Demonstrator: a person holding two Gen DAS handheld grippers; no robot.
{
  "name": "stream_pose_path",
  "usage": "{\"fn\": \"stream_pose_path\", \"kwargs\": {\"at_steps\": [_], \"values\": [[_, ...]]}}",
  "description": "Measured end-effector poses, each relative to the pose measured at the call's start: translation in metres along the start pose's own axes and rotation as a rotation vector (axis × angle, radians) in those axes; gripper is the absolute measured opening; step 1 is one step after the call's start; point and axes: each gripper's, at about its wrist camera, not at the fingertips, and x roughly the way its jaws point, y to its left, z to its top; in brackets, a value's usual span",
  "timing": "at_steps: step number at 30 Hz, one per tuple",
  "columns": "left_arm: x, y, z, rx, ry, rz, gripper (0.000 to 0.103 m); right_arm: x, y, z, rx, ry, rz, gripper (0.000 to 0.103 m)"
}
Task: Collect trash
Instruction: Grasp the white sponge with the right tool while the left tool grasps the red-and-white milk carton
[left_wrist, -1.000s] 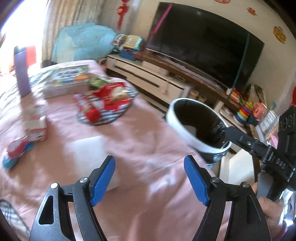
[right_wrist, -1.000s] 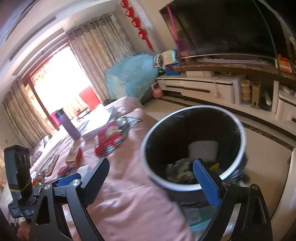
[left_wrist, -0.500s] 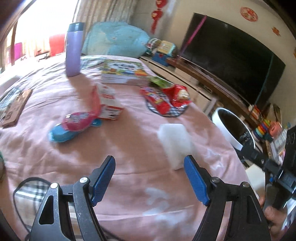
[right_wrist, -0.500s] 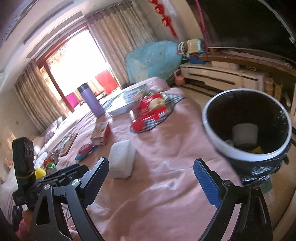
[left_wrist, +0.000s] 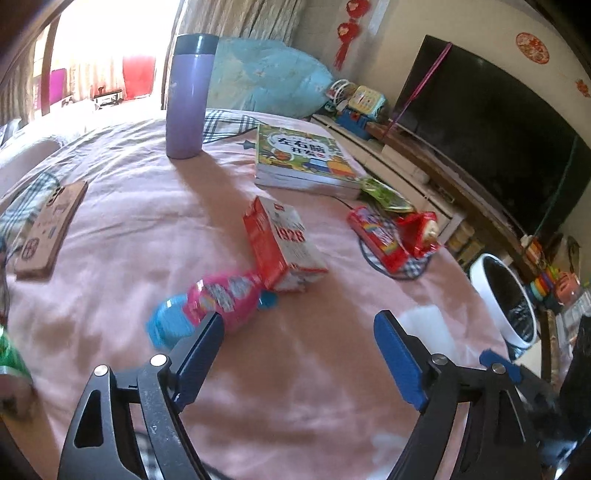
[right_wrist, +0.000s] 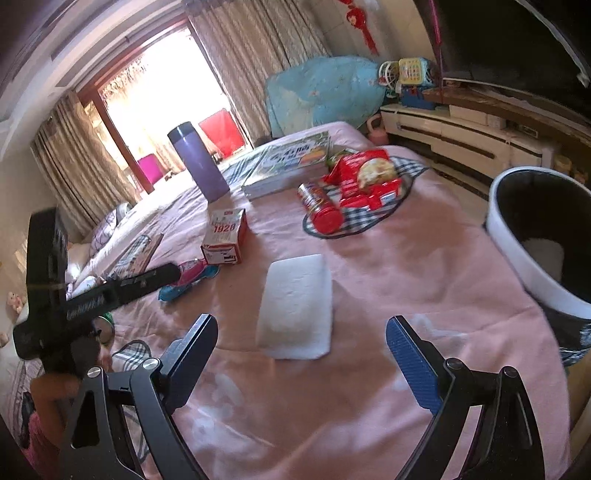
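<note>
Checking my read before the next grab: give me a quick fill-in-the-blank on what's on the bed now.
1. The bottle standing by the book is ____ in color.
2. Both the left gripper and right gripper are ____.
3. The trash bin has a ____ liner.

Missing words: purple; open; black

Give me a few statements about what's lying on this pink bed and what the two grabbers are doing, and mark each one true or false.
1. The purple thermos stands upright. True.
2. The right gripper is clamped on the white foam pad. False: its jaws are open and empty, and the pad lies flat on the bedspread ahead of it.
3. The red and white carton marked 1928 lies next to the pink and blue wrapper. True.
4. The white trash bin sits on the bed among the snacks. False: it is beyond the bed's edge.
5. The left gripper holds the children's book. False: it is open and empty.
</note>
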Motion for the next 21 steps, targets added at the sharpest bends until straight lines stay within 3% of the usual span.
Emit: {"fn": "stream_pose_path", "kwargs": {"at_steps": [11, 13, 15, 17, 18, 21], "values": [[0.087, -0.012, 0.043, 0.069, 0.117, 0.126, 0.088, 0.042, 0.01, 0.008, 0.01, 0.081, -0.063, 0.092], [0.104, -0.014, 0.048, 0.09, 0.139, 0.159, 0.088, 0.047, 0.01, 0.009, -0.001, 0.099, -0.089, 0.088], [0.114, -0.013, 0.049, 0.102, 0.143, 0.156, 0.085, 0.056, 0.008, 0.01, -0.004, 0.129, -0.104, 0.071], [0.121, -0.01, 0.047, 0.101, 0.148, 0.116, 0.062, 0.058, 0.005, 0.008, 0.001, 0.136, -0.115, 0.056], [0.121, -0.009, 0.046, 0.101, 0.138, 0.106, 0.061, 0.055, 0.003, 0.007, 0.006, 0.127, -0.093, 0.049], [0.119, -0.006, 0.041, 0.082, 0.115, 0.049, 0.061, 0.047, 0.002, 0.006, -0.002, 0.117, -0.08, 0.049]]}}
